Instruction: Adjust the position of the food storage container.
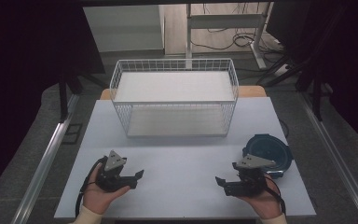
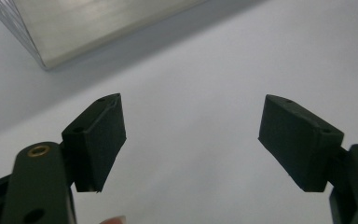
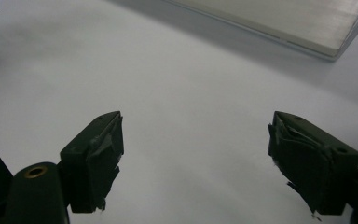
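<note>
Left tongs [image 1: 139,178] held low, jaws apart and empty, right tongs [image 1: 220,181] likewise, tips pointing inward

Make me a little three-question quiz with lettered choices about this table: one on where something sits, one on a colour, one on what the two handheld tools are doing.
1. Where does the round bowl sit?
A. inside the wire basket
B. on the table just beyond the right gripper
C. beside the left gripper

2. What colour is the wire basket?
A. white
B. red
C. black

3. How do the jaws of the two grippers stand?
A. both clamped on the bowl
B. both shut with nothing in them
C. both apart with nothing between them

Answers: 1 B, the high view shows the bowl right behind the right gripper. 2 A, its mesh is white. 3 C, each gripper view shows bare table between spread jaws, left gripper included.
</note>
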